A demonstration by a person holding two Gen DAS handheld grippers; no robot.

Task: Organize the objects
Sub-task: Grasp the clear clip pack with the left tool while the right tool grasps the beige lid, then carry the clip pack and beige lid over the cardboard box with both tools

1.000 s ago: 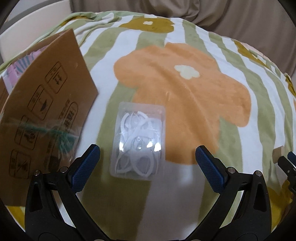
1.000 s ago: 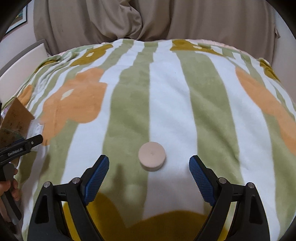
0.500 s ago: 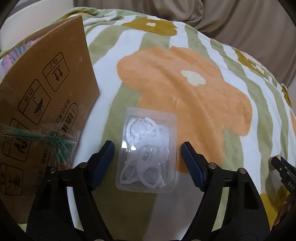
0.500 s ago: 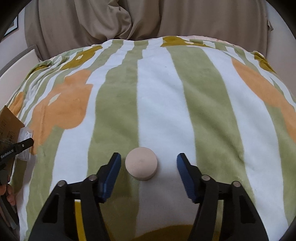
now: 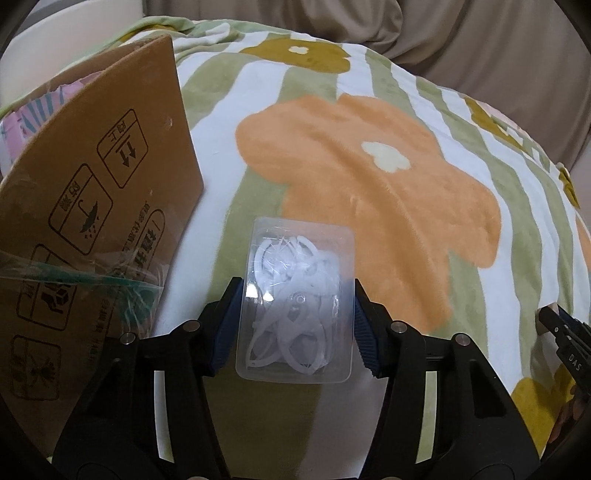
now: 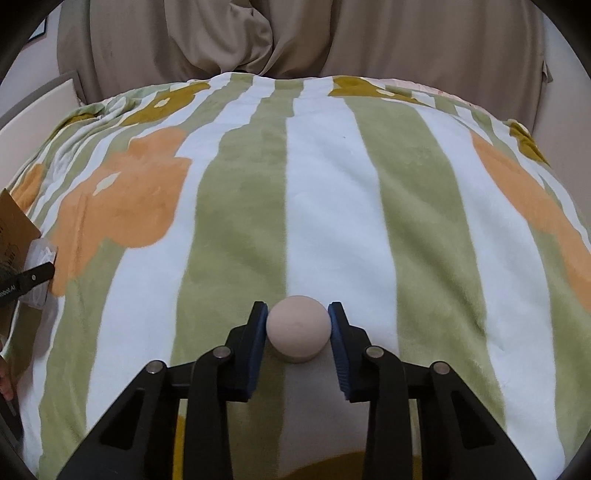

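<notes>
A clear plastic box (image 5: pixel 297 254) holding several white clips lies on the flowered blanket (image 5: pixel 369 192). My left gripper (image 5: pixel 294 295) straddles its near half, jaws closing, and both blue pads touch the box's long sides. In the right wrist view a round beige puck (image 6: pixel 297 328) sits on a white stripe of the blanket (image 6: pixel 332 206). My right gripper (image 6: pixel 297 310) is shut on it, one pad pressed against each side. The right gripper's tip (image 5: pixel 561 332) also pokes in at the edge of the left wrist view.
A brown cardboard box (image 5: pixel 92 206) with printed handling symbols and torn tape stands just left of the clear box. Beige curtains (image 6: pixel 295 40) hang behind the bed. A white bed frame (image 5: pixel 74 33) runs along the far left.
Both grippers have drawn their jaws in from wide open. The left pads now meet the clear box's sides, and the right pads now clamp the puck. Both views sit slightly closer to their objects.
</notes>
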